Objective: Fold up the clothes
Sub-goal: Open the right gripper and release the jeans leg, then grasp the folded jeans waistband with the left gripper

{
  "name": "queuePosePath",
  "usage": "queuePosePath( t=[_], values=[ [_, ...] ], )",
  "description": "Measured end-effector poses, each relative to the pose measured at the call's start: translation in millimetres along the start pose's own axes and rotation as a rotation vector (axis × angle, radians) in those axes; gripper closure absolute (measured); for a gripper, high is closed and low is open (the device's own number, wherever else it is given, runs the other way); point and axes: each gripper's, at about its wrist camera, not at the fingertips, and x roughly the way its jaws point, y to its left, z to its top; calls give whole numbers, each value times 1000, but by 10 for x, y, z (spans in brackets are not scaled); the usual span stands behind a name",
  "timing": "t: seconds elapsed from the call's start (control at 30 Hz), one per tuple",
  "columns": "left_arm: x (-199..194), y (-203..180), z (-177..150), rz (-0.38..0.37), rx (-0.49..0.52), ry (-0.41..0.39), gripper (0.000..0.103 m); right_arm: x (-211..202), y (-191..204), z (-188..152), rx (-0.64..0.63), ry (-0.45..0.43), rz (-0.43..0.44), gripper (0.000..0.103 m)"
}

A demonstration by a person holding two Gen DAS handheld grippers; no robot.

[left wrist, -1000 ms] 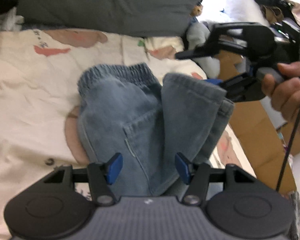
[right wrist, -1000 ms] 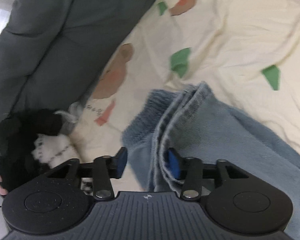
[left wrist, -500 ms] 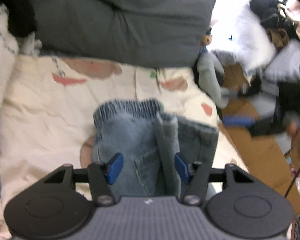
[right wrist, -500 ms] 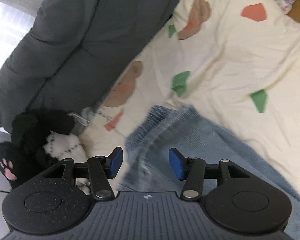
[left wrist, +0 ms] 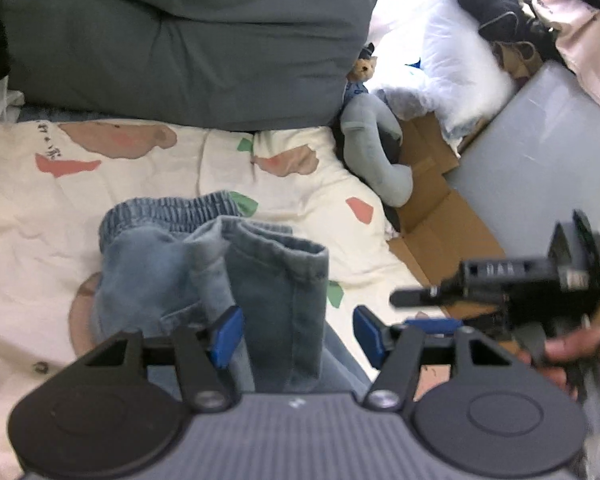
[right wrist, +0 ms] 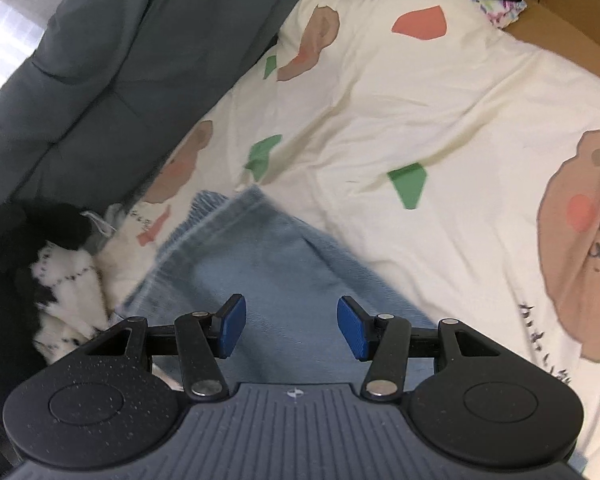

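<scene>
Light blue denim jeans [left wrist: 172, 264] lie folded on the cream patterned bedsheet [left wrist: 60, 208], one leg doubled up towards the elastic waistband. My left gripper [left wrist: 298, 336] hovers over the folded leg. Its jaws are opening, the leg shows between them, and the right pad stands clear of the cloth. In the right wrist view the jeans [right wrist: 284, 264] lie below my right gripper [right wrist: 292, 332], which is open and grips nothing. A hand [left wrist: 560, 352] holds that right gripper [left wrist: 404, 312] off the bed's right edge.
A dark grey duvet [left wrist: 180, 40] runs along the far side of the sheet. A grey plush toy [left wrist: 372, 152], cardboard [left wrist: 440, 220] and a white pillow [left wrist: 460, 60] lie at the right. A black-and-white fluffy item [right wrist: 60, 280] sits by the waistband.
The right gripper has let go of the jeans leg and drawn away to the right. The left gripper has pulled back and risen. The leg now lies folded on the jeans.
</scene>
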Motion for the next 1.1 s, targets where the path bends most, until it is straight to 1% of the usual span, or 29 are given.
queuePosePath(
  t=[0.13,0.23,0.27,0.3,0.37,0.47,0.57,0.73,0.8,0.83,0.87,0.9,0.93,0.97,1.1],
  values=[
    [184,-84,103,51,18,-6,39,161,-113,-106,-4,-14,-27,46],
    [265,-104,165,91,26,-7,44,239,-145,-144,-13,-11,-36,46],
    [286,-107,184,104,28,-6,51,249,-149,-152,-17,-13,-40,46],
    [305,-108,199,116,30,-5,57,252,-153,-159,-17,-16,-39,46],
    [306,-92,223,134,33,-2,85,247,-158,-172,-13,-19,-33,46],
    [228,-40,261,157,28,-14,89,237,-141,-179,-18,-25,-27,46],
    [130,75,296,180,15,-23,90,247,-99,-173,-32,-27,-16,46],
    [116,399,253,233,-51,9,89,325,11,-160,-73,-23,5,46],
    [91,483,231,250,-70,13,84,365,61,-142,-95,-26,9,46],
    [61,501,216,258,-72,5,78,385,87,-132,-109,-29,12,46],
    [39,504,205,265,-70,-3,68,406,115,-121,-126,-33,16,46],
    [25,509,193,273,-70,-8,63,428,140,-111,-142,-35,18,46],
    [12,513,181,281,-69,-13,55,453,165,-98,-159,-38,18,46],
    [4,520,169,285,-69,-16,52,482,190,-79,-176,-39,14,46],
    [38,603,122,287,-102,-8,49,609,263,26,-234,-47,0,45]
  ],
)
